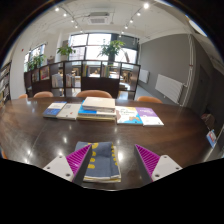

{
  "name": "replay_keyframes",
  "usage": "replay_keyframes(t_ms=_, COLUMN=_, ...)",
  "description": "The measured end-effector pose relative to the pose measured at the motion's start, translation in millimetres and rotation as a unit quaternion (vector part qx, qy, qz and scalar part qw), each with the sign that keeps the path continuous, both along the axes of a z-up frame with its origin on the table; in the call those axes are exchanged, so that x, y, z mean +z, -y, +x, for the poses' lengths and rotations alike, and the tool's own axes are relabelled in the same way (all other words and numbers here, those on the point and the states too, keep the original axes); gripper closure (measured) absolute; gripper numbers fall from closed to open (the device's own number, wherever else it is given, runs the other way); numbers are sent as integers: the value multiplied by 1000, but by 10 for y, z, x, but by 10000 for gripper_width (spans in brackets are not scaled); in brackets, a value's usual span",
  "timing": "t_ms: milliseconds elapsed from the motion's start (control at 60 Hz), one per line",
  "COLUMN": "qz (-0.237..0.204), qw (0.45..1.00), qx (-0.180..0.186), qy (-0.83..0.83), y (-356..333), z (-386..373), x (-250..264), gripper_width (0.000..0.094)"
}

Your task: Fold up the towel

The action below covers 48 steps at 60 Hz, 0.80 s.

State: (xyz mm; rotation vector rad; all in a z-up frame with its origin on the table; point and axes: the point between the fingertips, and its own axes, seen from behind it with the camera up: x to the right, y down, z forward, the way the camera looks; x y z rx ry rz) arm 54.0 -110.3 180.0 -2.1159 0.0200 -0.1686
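Observation:
A folded blue-grey towel (100, 163) with yellow spots and a pale edge lies flat on the dark wooden table (170, 140). It rests between my fingers, close to the left one. My gripper (113, 160) is open wide, with the left pad (78, 158) beside the towel's left edge and the right pad (148, 158) apart from it, bare table showing between. Neither finger presses on the towel.
Several books and magazines (100, 112) lie in a row across the far side of the table. Brown chairs (95, 94) stand behind them. Beyond are a dark shelf unit (75, 75), potted plants (110, 48) and windows.

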Motion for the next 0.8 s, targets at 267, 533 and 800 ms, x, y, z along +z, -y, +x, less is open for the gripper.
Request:
replay_keyframes(t_ms=267, qz=34, qw=999, qx=19, qy=-15, y=894, z=-606, x=658, gripper_width=88)
replay_keyframes(t_ms=533, qz=44, qw=998, qx=6, qy=-42, y=1636, z=-838, x=605, gripper_width=88)
replay_keyframes(t_ms=800, qz=30, qw=999, qx=7, qy=-34, y=1955, z=-847, x=497, gripper_width=92)
